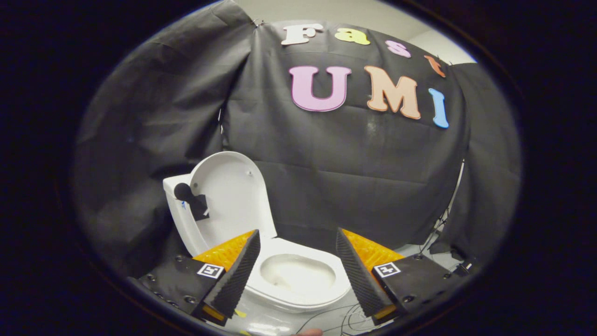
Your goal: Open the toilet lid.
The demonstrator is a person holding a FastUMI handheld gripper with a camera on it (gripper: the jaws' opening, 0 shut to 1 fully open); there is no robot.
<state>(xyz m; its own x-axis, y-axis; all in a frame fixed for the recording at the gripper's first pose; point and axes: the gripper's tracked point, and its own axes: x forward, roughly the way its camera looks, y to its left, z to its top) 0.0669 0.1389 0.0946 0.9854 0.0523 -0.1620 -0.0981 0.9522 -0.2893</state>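
Toilet lid (231,196) up, standing against the tank (179,219) (small black piece stuck near its left edge). White bowl (298,275) and seat exposed, seen between the fingers. Gripper (297,240) spread wide, holding nothing, fingers (233,275) short of the bowl, clear of the lid

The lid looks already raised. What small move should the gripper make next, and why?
Probably a short retreat, straight back from the toilet. The lid already stands upright against the tank, and the bowl lies uncovered between the fingers. The gripper is open and holds nothing, so nothing seems left to push; backing off avoids knocking the lid down.
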